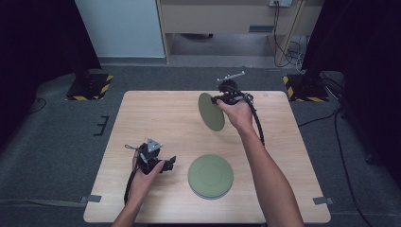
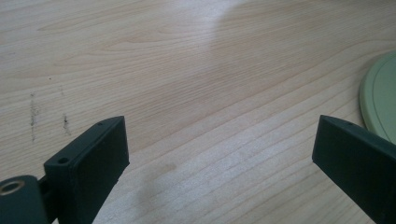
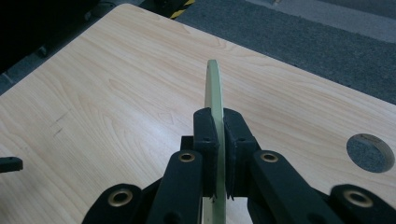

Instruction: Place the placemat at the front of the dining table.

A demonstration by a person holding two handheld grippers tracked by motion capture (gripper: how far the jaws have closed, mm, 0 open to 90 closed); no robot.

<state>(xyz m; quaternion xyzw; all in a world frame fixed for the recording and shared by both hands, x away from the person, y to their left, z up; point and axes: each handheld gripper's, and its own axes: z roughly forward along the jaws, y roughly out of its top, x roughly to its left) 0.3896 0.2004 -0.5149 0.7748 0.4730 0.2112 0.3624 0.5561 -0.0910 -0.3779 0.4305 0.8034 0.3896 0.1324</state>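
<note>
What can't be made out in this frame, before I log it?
- Stack of green plates, high view: how many plates, too small to count.
- The same stack, left gripper view: mostly cut off by the right edge.
- Held green plate, right gripper view: seen edge-on, faces hidden; right gripper covers its lower rim.
- Left gripper, high view: jaw gap too small to read.

left gripper [image 1: 168,163] – low, fingers [image 2: 88,163] spread wide | right gripper [image 1: 218,100] – raised, arm outstretched, fingers [image 3: 205,135] clamped
</note>
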